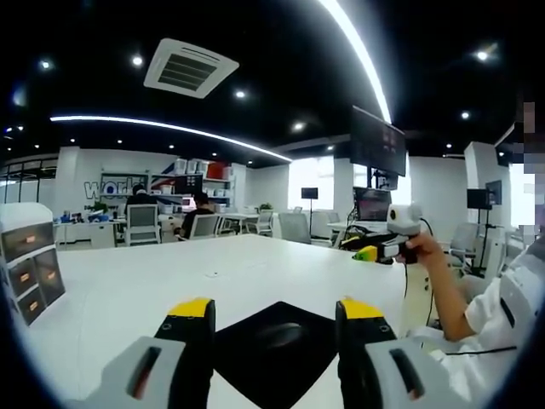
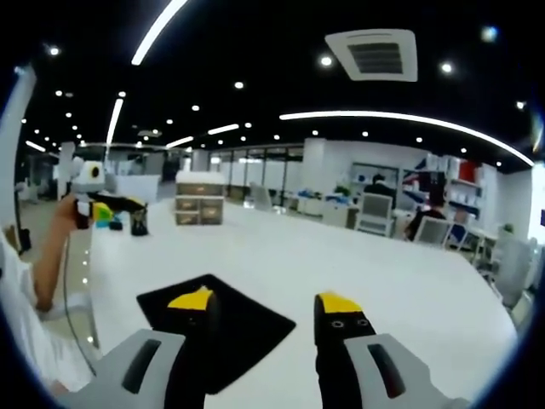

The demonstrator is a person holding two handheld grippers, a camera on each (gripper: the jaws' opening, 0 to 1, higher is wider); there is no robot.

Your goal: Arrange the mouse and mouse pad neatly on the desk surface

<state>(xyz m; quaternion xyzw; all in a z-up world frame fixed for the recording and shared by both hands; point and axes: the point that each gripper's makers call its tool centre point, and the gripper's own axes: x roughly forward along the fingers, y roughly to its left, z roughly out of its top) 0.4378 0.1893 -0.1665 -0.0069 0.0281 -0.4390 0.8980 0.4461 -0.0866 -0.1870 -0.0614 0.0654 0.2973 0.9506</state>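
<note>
A black mouse pad (image 1: 247, 362) lies skewed like a diamond on the white desk (image 1: 170, 281), with a dark mouse (image 1: 281, 334) resting near its middle. My left gripper (image 1: 277, 311) hovers open just in front of the pad, its jaws framing the mouse without touching it. In the right gripper view the mouse pad (image 2: 247, 328) lies low and left of centre, partly covered by one jaw. My right gripper (image 2: 265, 302) is open above it and holds nothing. Each gripper is held up in a hand: the right gripper (image 1: 387, 247) and the left gripper (image 2: 115, 211).
A small drawer unit (image 1: 30, 264) (image 2: 200, 204) stands at one end of the desk (image 2: 341, 256). Office chairs (image 1: 142, 223), other desks and seated people fill the background. A hanging monitor (image 1: 377, 141) is overhead. The person's white sleeve (image 1: 494, 315) is beside the desk edge.
</note>
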